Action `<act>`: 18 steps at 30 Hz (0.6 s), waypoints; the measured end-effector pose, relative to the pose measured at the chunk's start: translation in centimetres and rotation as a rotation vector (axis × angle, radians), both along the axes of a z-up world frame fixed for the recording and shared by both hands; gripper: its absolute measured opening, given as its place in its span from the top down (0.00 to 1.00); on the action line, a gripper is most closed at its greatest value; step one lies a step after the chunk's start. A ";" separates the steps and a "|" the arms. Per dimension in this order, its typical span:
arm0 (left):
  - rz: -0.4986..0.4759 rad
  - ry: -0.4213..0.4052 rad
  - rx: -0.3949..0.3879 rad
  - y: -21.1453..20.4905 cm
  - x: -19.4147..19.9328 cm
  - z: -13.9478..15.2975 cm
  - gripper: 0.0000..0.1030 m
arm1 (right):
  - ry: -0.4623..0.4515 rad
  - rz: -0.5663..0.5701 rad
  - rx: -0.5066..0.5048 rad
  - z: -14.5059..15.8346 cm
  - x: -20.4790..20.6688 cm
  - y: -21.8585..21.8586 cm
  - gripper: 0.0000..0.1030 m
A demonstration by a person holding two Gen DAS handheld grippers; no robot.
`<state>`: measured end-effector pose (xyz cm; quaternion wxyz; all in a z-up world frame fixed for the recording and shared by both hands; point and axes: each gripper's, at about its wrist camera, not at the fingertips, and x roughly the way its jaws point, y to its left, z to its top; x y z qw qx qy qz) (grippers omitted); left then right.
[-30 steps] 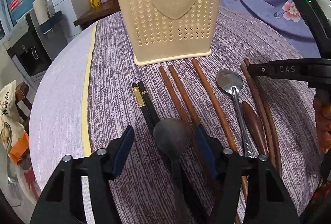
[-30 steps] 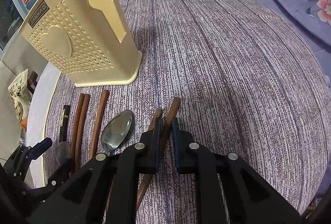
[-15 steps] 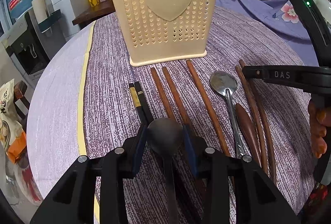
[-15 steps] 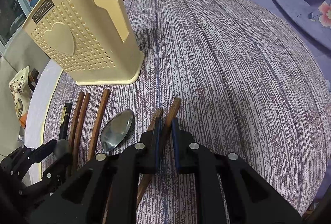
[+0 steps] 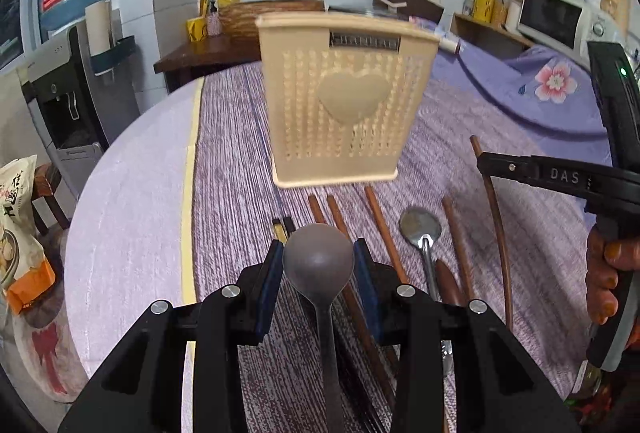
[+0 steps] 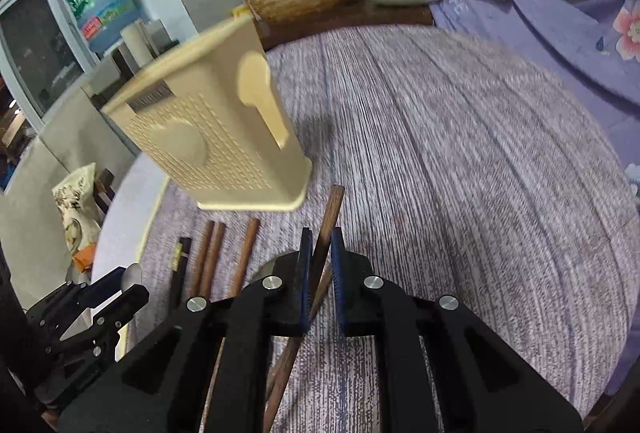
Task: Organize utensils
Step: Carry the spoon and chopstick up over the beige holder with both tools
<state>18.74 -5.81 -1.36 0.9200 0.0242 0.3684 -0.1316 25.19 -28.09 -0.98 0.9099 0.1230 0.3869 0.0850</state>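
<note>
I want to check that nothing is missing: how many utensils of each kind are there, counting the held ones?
Brown chopsticks: 5
Black chopsticks: 2
Spoons: 2, a grey spoon and a metal spoon
Brown handle, kind unclear: 1
Total: 10

grey spoon (image 5: 318,261) gripped, chopstick (image 6: 325,233) lifted

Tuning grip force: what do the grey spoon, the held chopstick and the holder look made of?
Grey spoon: matte, no glint, probably plastic or coated; can't tell. Chopstick in the right tongs: dark brown with visible grain, likely wood. Holder: beige, moulded heart perforations, looks plastic.
</note>
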 end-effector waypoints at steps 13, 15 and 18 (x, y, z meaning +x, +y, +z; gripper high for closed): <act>0.028 -0.125 -0.045 2.0 -1.9 4.2 0.66 | -0.236 0.078 -0.025 7.1 -5.5 0.1 0.92; 0.034 -0.138 -0.047 2.1 -2.0 4.6 0.66 | -0.250 0.086 -0.037 7.4 -6.1 0.2 0.92; 0.036 -0.147 -0.051 2.2 -2.2 4.9 0.66 | -0.265 0.088 -0.028 7.9 -6.8 -0.1 0.92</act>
